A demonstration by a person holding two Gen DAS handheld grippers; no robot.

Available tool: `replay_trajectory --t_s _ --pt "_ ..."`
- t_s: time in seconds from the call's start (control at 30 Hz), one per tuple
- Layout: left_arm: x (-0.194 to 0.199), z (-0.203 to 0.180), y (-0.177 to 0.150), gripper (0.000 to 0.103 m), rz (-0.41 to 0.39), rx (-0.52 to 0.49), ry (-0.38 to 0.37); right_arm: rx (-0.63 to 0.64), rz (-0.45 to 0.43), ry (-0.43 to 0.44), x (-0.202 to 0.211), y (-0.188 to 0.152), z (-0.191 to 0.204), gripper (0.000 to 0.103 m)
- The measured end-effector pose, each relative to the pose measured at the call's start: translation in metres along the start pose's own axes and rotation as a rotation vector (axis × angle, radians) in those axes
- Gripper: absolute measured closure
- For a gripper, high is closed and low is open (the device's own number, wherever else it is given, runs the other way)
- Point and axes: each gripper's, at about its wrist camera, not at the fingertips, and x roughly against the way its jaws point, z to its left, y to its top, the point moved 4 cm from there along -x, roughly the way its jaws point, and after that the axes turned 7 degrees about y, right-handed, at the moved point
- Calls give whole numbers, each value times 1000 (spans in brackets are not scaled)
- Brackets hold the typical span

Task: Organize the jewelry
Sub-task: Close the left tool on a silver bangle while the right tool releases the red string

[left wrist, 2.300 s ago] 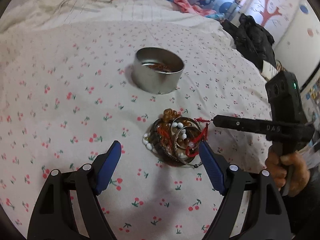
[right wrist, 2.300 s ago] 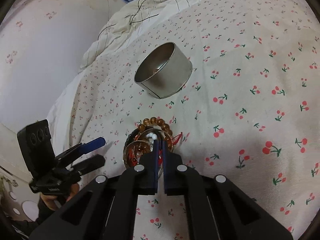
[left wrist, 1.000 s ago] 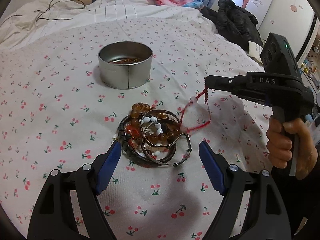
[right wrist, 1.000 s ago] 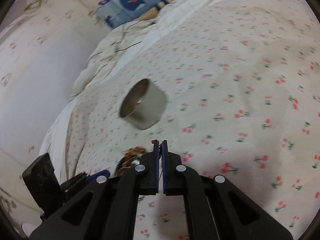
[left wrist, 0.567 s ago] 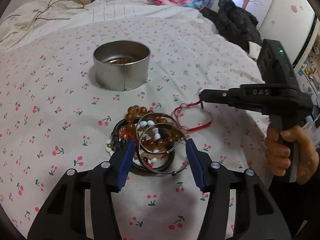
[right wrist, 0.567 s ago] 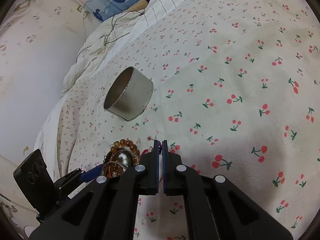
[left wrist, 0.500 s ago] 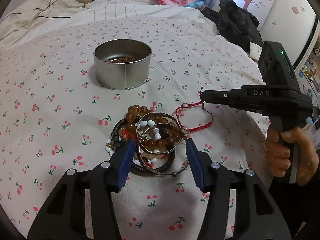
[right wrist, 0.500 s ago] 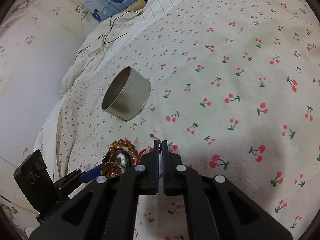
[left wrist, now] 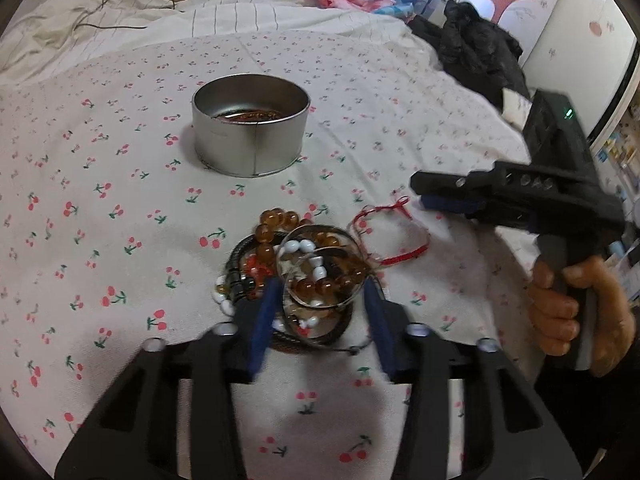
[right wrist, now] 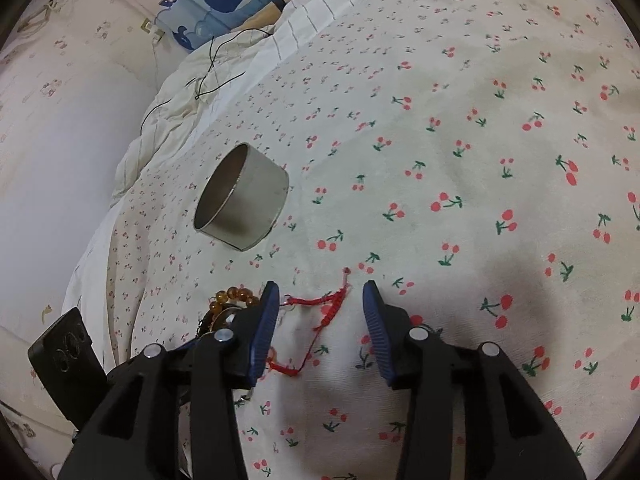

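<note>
Little is sorted: the tin point(left wrist: 251, 136) far on the bed holds some jewelry, while the left gripper point(left wrist: 320, 320) closes around the near bracelet pile point(left wrist: 304, 276) and the right gripper point(right wrist: 320, 320), opening, leaves the red cord bracelet point(right wrist: 320, 312) loose between its jaws.

Tangled heap of beaded bracelets and metal bangles point(left wrist: 304, 276) sits between the left gripper's fingers point(left wrist: 264, 320), round silver tin point(left wrist: 251, 135) beyond them, thin red string bracelet point(left wrist: 390, 236) just right.
</note>
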Motion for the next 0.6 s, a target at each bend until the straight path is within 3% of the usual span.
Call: replay_trajectory --t_s 0.13,0.47,0.6 --pt "0 3 1 96 -4 -14 37 11 5 -5 -2 0 2 57" --pt "15 3 3 98 -34 -48 15 28 -39 -51 8 5 1 54" --pt "31 40 4 98 -53 56 3 38 -27 -56 5 5 3 50"
